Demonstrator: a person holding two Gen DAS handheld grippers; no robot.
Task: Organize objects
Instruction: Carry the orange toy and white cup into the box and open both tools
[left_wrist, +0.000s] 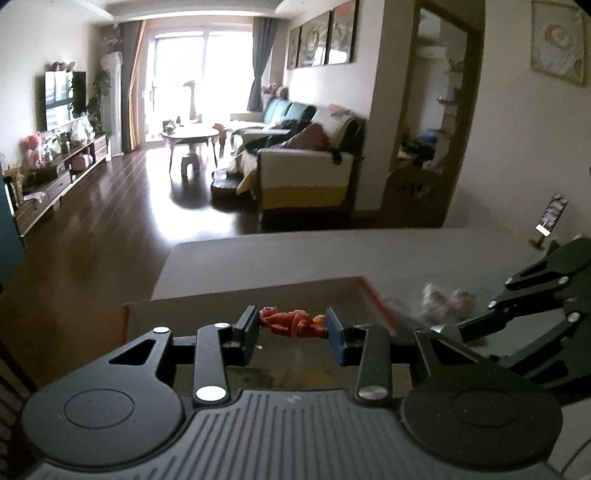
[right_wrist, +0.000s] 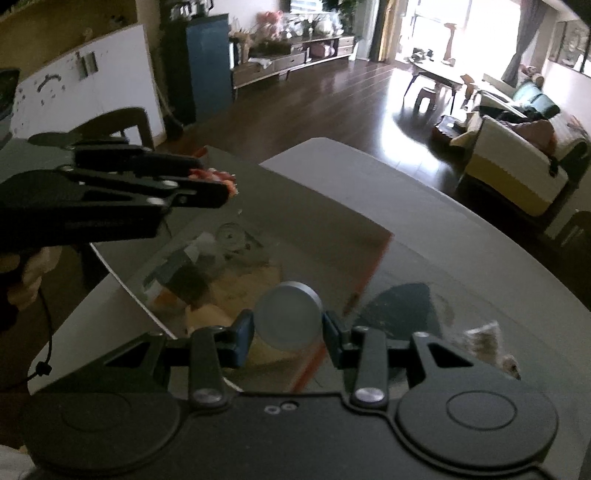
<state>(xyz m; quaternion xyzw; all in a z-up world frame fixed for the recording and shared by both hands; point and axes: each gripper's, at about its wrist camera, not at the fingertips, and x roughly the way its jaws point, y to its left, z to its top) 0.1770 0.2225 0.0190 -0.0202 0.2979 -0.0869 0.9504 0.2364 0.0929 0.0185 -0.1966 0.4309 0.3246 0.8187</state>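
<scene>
Left wrist view: the grey table (left_wrist: 258, 254) fills the foreground, its far edge towards the living room. On it stands an open box (left_wrist: 236, 301) with a red-edged rim, its far wall crossing the view just beyond the fingertips. The left gripper (left_wrist: 291, 326) is closed on a small red toy (left_wrist: 291, 322), a figurine lying crosswise between the pads and held by its two ends, above the box's far half. To the right the right gripper (left_wrist: 517, 314) enters edge-on, and a pale crumpled wrapper (left_wrist: 448, 301) lies on the table just outside the box's right wall.

Right wrist view: the box (right_wrist: 373, 273) shows a cluttered interior with a clear item and dark and tan pieces, too blurred to name. The right gripper (right_wrist: 288, 326) grips a grey disc (right_wrist: 288, 319), a flat round lid or tin, across its width, above the box's near right corner. The left gripper (right_wrist: 221, 184) hovers over the far left of the box with the toy (right_wrist: 216, 177) at its tip.

Handling, as judged: the toy looks light, rigid plastic with thin limbs; an end-to-end hold may let it pivot, so the torso is the surer place. The disc looks stiff and smooth, hence prone to slip; opposite rim points suit it.
</scene>
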